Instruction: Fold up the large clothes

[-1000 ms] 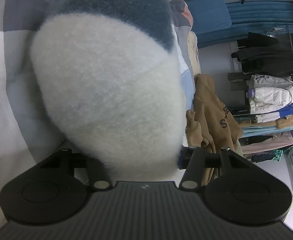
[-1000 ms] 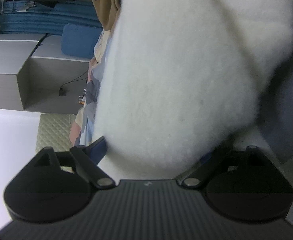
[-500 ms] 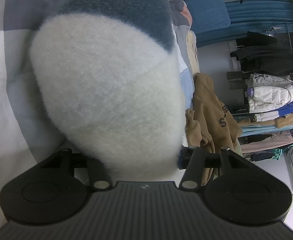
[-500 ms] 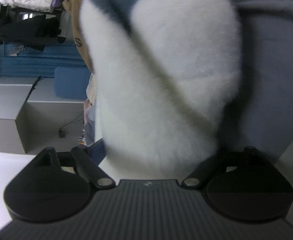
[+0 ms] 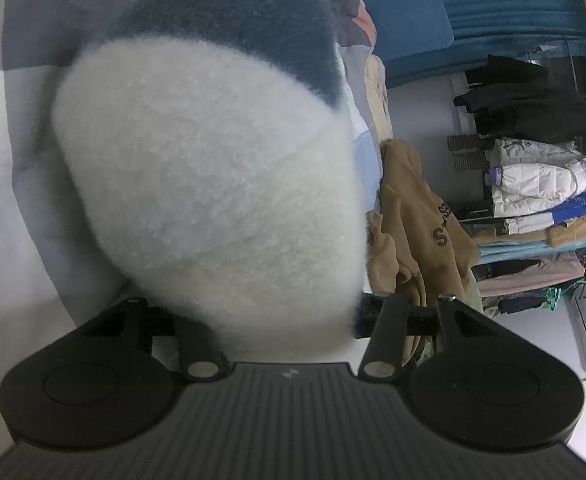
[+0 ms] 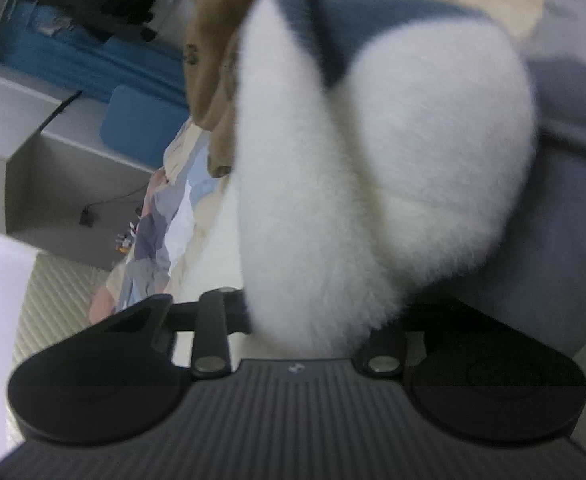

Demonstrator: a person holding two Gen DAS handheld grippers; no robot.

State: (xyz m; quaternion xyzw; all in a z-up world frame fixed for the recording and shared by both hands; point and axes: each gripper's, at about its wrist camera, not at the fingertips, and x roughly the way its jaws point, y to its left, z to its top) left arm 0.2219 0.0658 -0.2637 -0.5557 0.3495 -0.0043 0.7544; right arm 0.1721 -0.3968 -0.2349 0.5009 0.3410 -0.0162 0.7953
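A fluffy white fleece garment (image 5: pixel 209 184) with a dark blue band fills the left wrist view, bunched right in front of my left gripper (image 5: pixel 285 312). The fleece covers the fingertips and runs down between the jaws. The same white and blue garment (image 6: pixel 373 168) fills the right wrist view, folded over itself, and my right gripper (image 6: pixel 313 320) holds it the same way, fingertips hidden in the pile. The garment hangs over a grey and white patchwork bedspread (image 5: pixel 9 208).
A tan hoodie (image 5: pixel 417 232) lies on the bed edge beside the fleece and also shows in the right wrist view (image 6: pixel 213 40). A clothes rack (image 5: pixel 533 184) with stacked jackets stands at the right. A blue cushion (image 5: pixel 405 28) and grey cabinets (image 6: pixel 33 168) lie beyond the bed.
The right gripper has swung round with the fleece, which now shows its blue band and a doubled fold. The left gripper has held almost still.
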